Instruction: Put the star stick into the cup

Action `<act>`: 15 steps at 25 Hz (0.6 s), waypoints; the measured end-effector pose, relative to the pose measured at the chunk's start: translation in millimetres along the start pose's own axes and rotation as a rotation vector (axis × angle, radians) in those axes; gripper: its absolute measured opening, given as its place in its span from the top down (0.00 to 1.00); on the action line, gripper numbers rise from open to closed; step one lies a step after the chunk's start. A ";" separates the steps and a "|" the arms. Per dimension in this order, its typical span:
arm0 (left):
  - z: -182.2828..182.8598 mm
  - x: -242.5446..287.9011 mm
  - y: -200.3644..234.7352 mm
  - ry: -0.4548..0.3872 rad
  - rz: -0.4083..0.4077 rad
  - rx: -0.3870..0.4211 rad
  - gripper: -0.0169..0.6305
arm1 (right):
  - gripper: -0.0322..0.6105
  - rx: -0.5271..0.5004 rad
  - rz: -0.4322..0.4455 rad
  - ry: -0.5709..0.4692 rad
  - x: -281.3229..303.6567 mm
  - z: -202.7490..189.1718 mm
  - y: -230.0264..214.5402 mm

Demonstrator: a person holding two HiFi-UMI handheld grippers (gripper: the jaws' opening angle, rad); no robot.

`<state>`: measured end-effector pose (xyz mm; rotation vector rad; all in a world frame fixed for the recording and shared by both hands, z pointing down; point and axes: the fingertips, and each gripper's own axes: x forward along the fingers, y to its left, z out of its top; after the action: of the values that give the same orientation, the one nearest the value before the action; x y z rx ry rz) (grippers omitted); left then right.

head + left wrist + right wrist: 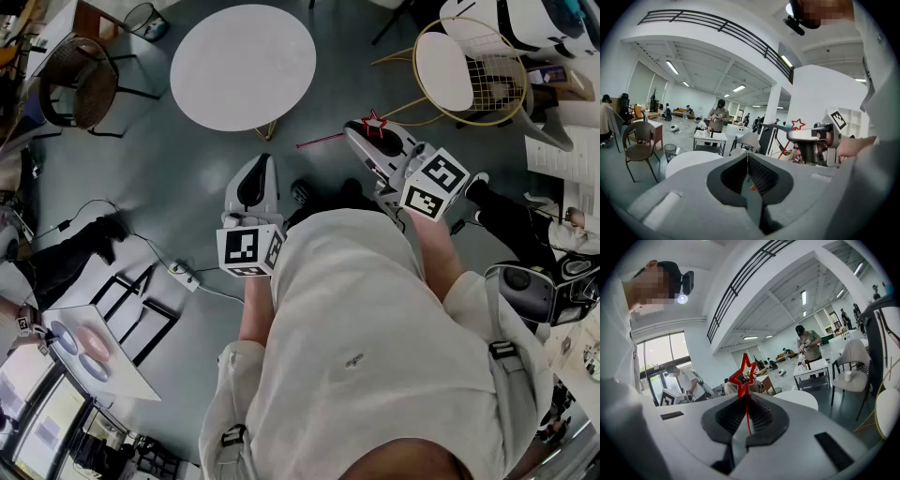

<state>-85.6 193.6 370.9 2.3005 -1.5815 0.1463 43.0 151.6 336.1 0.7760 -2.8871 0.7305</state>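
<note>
The star stick, a thin red rod with an outlined red star (744, 373) on top, stands upright between the jaws of my right gripper (746, 401), which is shut on it. In the head view the star (373, 123) sits at the right gripper (362, 130), and the rod pokes out leftward above the grey floor. My left gripper (263, 161) is held beside it, a little lower and to the left. Its jaws are shut with nothing in them (748, 157). From the left gripper view the star (797, 124) shows at the right. A small white cup (847, 376) stands on a table at the right.
I stand on a grey floor. A round white table (242, 66) lies ahead, a wire chair with a white seat (444, 67) to its right and a wicker chair (79, 69) at far left. A power strip with cables (184, 276) is on the floor at left. Several people stand farther back.
</note>
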 end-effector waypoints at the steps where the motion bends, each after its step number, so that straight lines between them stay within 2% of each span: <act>1: -0.7 0.7 1.1 0.001 0.001 0.000 0.95 | 0.92 0.000 0.000 -0.002 0.4 0.0 -0.7; 10: 1.2 -7.0 8.8 -0.006 0.002 0.000 0.95 | 0.92 -0.009 -0.004 -0.005 5.0 2.1 7.0; 15: 1.9 -5.5 12.0 -0.010 0.001 -0.001 0.95 | 0.92 -0.050 0.006 0.016 9.3 -0.1 10.7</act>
<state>-98.9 194.0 370.2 2.3031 -1.5868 0.1343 29.6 155.5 333.3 0.7526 -2.8821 0.6593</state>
